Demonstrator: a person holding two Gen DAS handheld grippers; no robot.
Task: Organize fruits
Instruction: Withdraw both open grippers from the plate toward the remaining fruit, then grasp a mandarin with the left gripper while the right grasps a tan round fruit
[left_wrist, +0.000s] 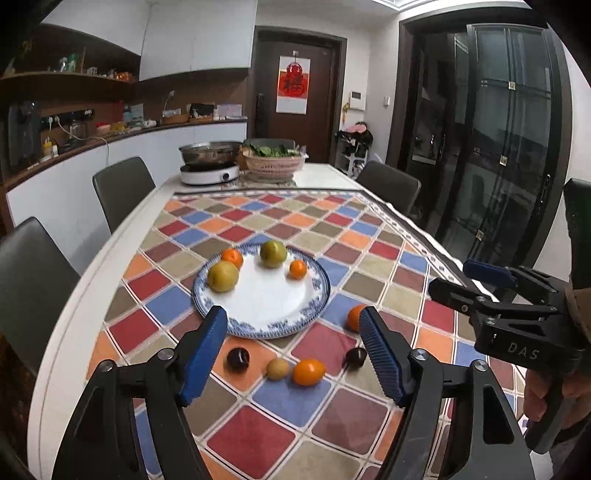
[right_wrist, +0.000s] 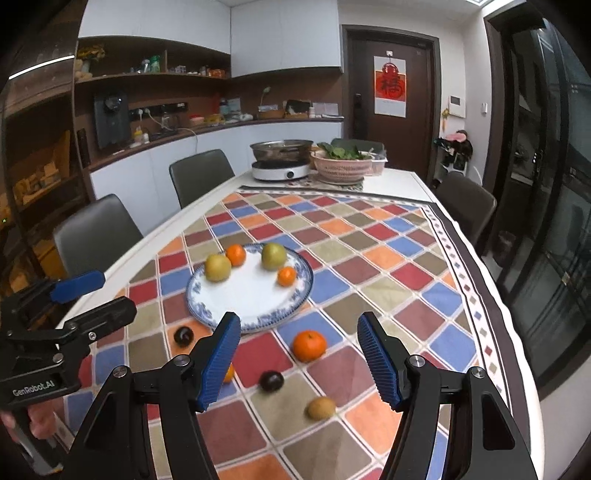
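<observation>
While two pears and two oranges sit on the blue-rimmed plate (left_wrist: 317, 291) just ahead of both tools, loose fruit lies on the counter (left_wrist: 288, 402) nearer: an orange (right_wrist: 309, 345), a dark plum (right_wrist: 271, 381) and a kiwi (right_wrist: 321, 408) between the right tool's (right_wrist: 299, 363) spread, empty fingers. The left tool (left_wrist: 293, 354), also spread and empty, frames a kumquat-like orange (left_wrist: 308, 372).

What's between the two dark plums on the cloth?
In the left wrist view, a small tan fruit and an orange lie side by side between the left plum and the right plum, on the checked tablecloth.
</observation>
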